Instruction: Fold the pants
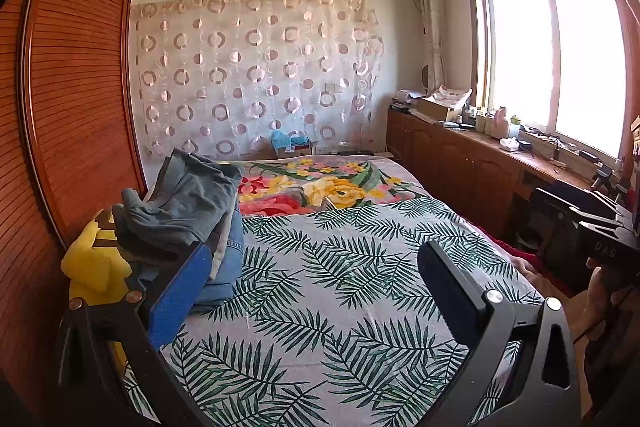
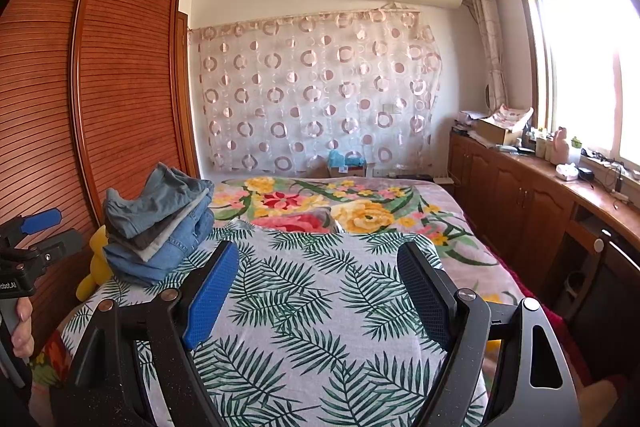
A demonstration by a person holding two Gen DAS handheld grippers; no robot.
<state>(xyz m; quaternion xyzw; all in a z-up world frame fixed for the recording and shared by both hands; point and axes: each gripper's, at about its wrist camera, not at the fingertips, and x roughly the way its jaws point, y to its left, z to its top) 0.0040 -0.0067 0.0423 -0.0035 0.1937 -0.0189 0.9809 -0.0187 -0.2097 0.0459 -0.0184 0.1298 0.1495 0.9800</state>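
A stack of folded pants (image 1: 192, 215), grey-blue on top and blue denim below, sits at the left edge of the bed (image 1: 340, 287); it also shows in the right wrist view (image 2: 160, 227). My left gripper (image 1: 312, 267) is open and empty, held above the palm-leaf sheet just right of the stack. My right gripper (image 2: 318, 275) is open and empty above the middle of the bed (image 2: 320, 327). The right gripper's body shows at the right edge of the left wrist view (image 1: 592, 223), and the left one at the left edge of the right wrist view (image 2: 32, 247).
A yellow plush toy (image 1: 96, 267) lies beside the stack by the wooden wardrobe (image 1: 72, 87). A floral blanket (image 1: 320, 187) covers the far half of the bed. A wooden cabinet with bottles and boxes (image 1: 480, 155) runs under the window on the right.
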